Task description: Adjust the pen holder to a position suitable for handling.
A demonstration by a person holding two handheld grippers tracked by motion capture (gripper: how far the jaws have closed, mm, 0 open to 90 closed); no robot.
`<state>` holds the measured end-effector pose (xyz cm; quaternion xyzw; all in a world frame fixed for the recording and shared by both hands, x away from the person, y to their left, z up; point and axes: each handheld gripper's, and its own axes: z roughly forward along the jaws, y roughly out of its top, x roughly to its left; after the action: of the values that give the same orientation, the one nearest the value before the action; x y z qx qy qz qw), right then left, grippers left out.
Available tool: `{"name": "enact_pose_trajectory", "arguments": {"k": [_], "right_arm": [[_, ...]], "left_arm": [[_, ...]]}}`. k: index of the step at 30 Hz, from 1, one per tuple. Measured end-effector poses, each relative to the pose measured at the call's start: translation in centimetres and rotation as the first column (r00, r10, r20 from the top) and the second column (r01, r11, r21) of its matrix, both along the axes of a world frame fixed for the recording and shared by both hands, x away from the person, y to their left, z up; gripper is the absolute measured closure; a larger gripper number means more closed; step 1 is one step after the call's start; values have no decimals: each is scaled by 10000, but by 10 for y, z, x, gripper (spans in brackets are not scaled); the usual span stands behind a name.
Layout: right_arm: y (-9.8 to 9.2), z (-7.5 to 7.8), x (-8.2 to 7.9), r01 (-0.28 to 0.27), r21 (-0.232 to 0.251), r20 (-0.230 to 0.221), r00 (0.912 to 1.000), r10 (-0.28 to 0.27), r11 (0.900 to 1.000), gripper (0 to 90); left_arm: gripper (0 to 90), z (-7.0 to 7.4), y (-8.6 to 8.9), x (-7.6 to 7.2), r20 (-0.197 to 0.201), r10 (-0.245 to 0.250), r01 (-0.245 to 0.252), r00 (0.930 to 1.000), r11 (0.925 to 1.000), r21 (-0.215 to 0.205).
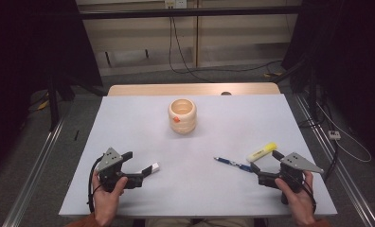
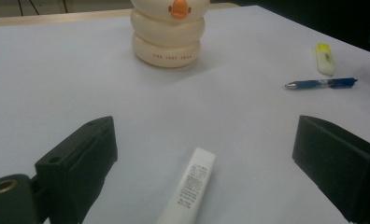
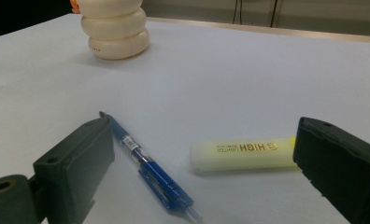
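A white tube [image 1: 150, 168] lies on the white table [image 1: 129, 118], between the open jaws of my left gripper [image 1: 132, 168]. In the left gripper view the tube [image 2: 190, 186] rests between the jaws of the gripper [image 2: 205, 137], and neither jaw touches it. My right gripper [image 1: 266, 161] stands open at the front right, with a blue pen [image 1: 233, 164] and a yellow highlighter [image 1: 262, 152] at its jaws. In the right gripper view the pen [image 3: 148, 168] and the highlighter [image 3: 241, 153] lie loose between the wide jaws of the gripper [image 3: 202, 140].
A cream ringed pot [image 1: 182, 116] with an orange beak-like knob stands at the table's middle back; it appears as the pot [image 2: 168, 39] in the left gripper view and the pot [image 3: 114, 32] in the right gripper view. Cables hang behind the table's far edge.
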<state>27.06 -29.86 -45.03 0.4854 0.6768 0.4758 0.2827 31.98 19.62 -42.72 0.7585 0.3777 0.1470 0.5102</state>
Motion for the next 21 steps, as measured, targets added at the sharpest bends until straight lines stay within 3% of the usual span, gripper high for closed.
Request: {"name": "enact_pose_trajectory", "arguments": {"k": [8, 14, 21], "right_arm": [[-1, -1, 3, -131, 121, -104, 9999, 132, 9998, 51], [-1, -1, 4, -96, 232, -154, 9998, 99, 9997, 49], [-1, -2, 4, -83, 281, -217, 9997, 89, 9996, 48]], "left_arm": [[68, 5, -6, 3, -233, -16, 17, 9997, 10000, 50], [66, 14, -14, 6, 34, -392, 392, 9992, 9992, 9], [62, 18, -19, 20, -29, -489, 489, 9988, 9987, 109]]}}
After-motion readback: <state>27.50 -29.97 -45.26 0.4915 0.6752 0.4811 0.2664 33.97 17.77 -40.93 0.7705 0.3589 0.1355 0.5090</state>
